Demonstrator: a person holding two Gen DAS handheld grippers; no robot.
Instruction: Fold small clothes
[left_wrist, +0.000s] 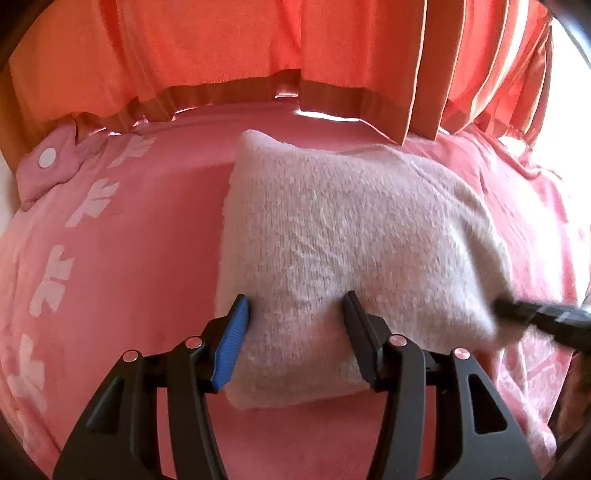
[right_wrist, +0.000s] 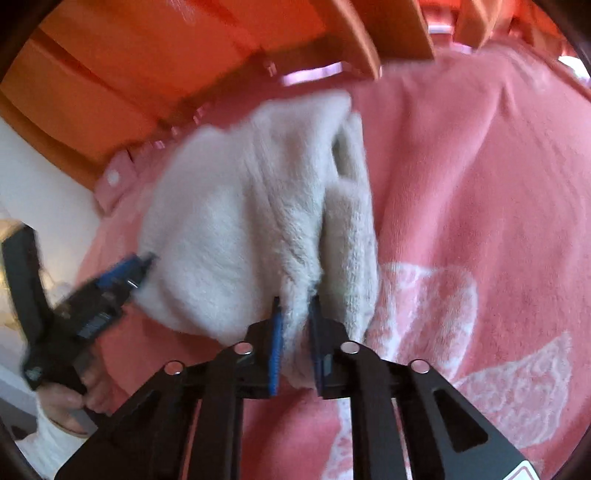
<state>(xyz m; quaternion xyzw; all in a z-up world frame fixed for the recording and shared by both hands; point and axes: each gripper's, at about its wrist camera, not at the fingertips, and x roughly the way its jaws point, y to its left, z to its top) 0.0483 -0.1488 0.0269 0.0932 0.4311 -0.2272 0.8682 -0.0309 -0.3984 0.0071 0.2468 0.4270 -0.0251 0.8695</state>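
Observation:
A fluffy white garment (left_wrist: 332, 236) lies folded on a pink blanket (left_wrist: 129, 258). My left gripper (left_wrist: 295, 306) is open, its jaws wide apart over the garment's near edge, not closed on it. It also shows in the right wrist view (right_wrist: 142, 264) at the garment's left edge. My right gripper (right_wrist: 295, 314) is shut on a bunched fold of the garment (right_wrist: 229, 229) and lifts that edge. Its blurred finger (left_wrist: 535, 317) shows at the garment's right edge in the left wrist view.
Orange curtains (left_wrist: 258, 48) hang along the far side of the blanket. White flower prints (left_wrist: 92, 199) run down the blanket's left side. A pink pillow with white dots (left_wrist: 48, 166) lies at the far left. A bright window (left_wrist: 569, 66) is at right.

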